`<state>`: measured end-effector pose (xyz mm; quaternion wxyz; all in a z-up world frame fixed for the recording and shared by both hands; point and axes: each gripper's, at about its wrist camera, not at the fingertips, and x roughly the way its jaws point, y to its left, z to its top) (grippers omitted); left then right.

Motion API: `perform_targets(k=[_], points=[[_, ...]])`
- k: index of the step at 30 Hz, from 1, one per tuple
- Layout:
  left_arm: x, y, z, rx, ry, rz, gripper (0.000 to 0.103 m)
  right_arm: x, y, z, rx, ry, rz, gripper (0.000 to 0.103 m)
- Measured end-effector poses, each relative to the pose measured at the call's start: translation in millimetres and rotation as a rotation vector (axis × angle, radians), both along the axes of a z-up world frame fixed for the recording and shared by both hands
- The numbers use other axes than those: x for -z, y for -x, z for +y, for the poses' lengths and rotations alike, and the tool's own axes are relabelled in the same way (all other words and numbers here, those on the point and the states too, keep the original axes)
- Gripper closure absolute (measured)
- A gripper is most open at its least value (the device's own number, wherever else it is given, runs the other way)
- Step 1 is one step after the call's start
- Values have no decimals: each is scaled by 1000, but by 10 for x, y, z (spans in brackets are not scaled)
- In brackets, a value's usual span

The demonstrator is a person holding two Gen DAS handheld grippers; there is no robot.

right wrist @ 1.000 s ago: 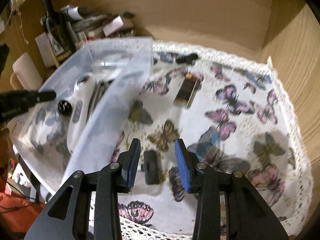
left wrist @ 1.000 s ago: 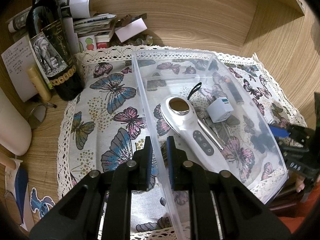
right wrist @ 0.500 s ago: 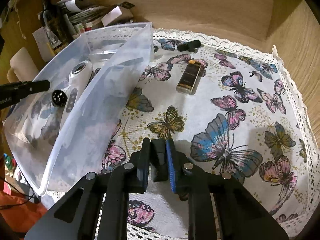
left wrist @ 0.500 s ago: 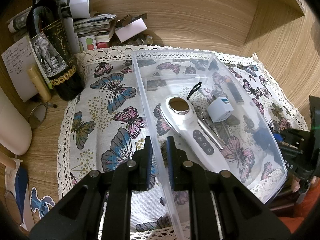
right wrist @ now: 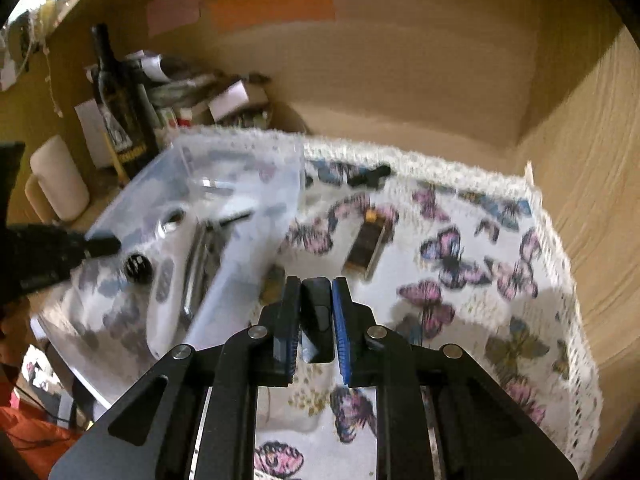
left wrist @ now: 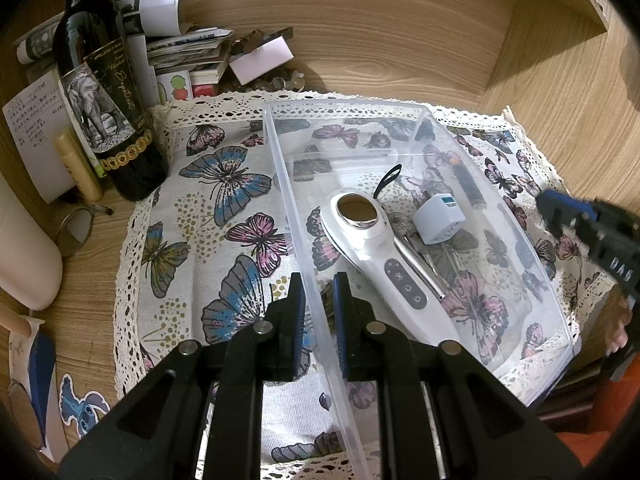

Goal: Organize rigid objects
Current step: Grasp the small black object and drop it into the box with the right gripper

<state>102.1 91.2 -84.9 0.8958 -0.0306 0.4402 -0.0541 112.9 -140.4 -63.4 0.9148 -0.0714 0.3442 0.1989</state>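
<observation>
The left gripper (left wrist: 319, 302) is clamped on the near long wall of the clear plastic bin (left wrist: 298, 216), one blue pad outside, one inside, the wall pinched between them. Inside the bin lies a white handheld device (left wrist: 384, 256) with a round metal head and a dark button panel, a metal tool (left wrist: 418, 262) tucked right beside it, a white cube adapter (left wrist: 438, 218) next to that, and a black loop strap (left wrist: 388, 178) above the head. Over on the right, the right gripper (right wrist: 316, 320) is closed narrow on a small black rectangular object (right wrist: 316, 312), held up clear of the butterfly tablecloth (right wrist: 460, 280), just beside the bin's outer wall. On the cloth beyond it rests a dark lighter-like block (right wrist: 366, 250) with a gold end, and farther back a small black piece (right wrist: 370, 176); that view is blurred, so the details won't resolve. At the rear left stands a wine bottle (left wrist: 102, 92) with an elephant label, papers (left wrist: 184, 46) stacked behind it.
</observation>
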Motion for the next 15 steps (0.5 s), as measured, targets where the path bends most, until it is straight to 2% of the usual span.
perform_targets(k=[8,15], points=[[5,-3,5,0,0,0,89,-257,-14,254,-81,-22,-80,89],[5,-5,6,0,0,0,89,-165,-64,531,-161,-14,-57,89]])
